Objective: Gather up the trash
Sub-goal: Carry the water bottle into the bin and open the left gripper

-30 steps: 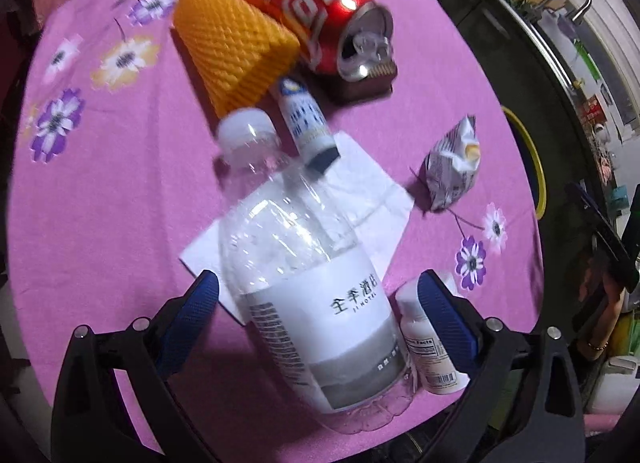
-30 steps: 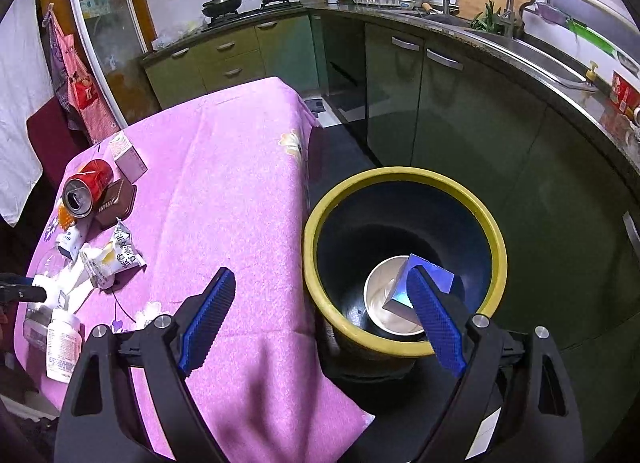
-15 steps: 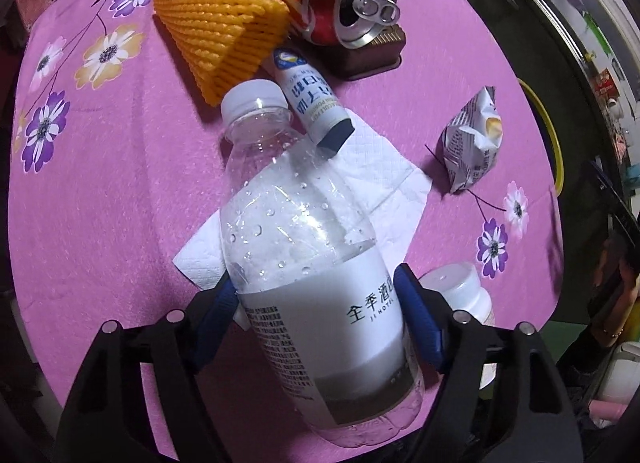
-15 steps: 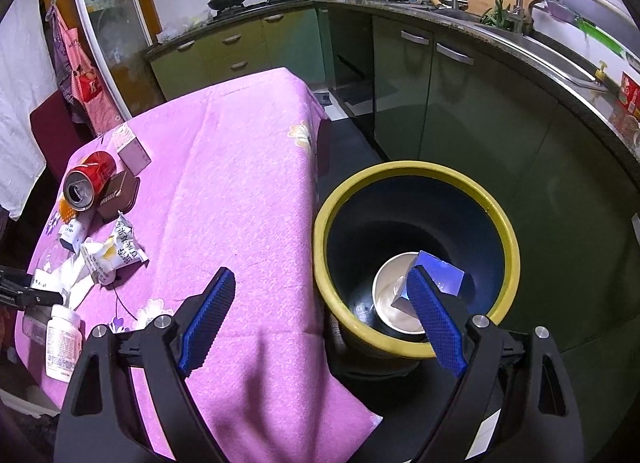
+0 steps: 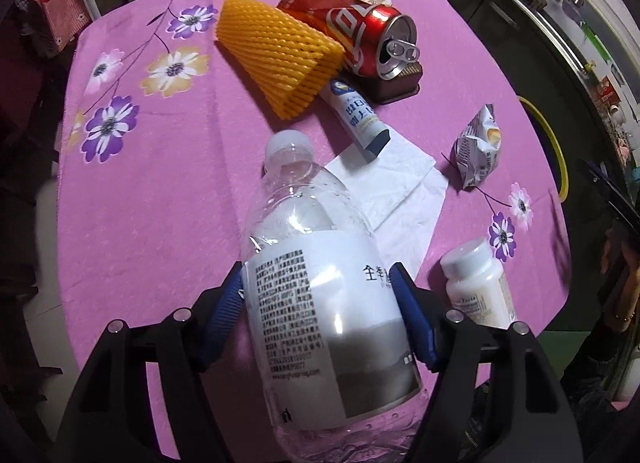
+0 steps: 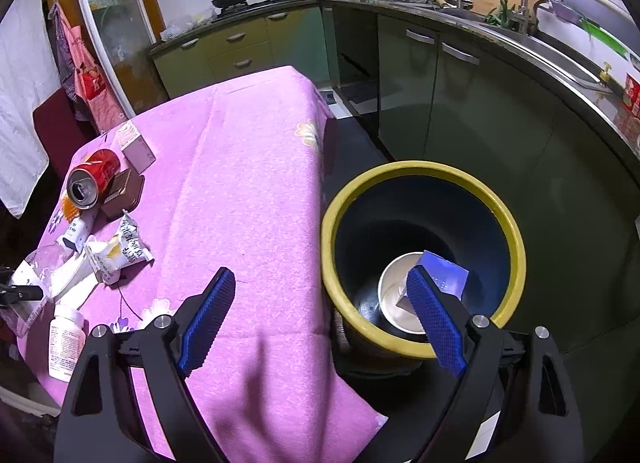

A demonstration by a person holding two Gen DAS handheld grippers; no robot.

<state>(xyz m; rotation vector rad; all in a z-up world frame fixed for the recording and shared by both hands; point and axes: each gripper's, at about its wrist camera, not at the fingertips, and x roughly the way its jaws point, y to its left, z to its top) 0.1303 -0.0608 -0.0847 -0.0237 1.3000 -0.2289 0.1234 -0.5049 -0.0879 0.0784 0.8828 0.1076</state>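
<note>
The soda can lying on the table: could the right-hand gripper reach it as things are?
Probably yes. The right gripper is open and empty, and bare pink tablecloth lies between it and the soda can.

Left wrist view looks steeply down, close on the tablecloth (image 5: 160, 223); right view shares it.

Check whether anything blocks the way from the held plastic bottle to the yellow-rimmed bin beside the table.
Nothing visible does. The left gripper clamps the plastic bottle; the bin stands open-topped past the table edge, and the right gripper is open and empty.
</note>
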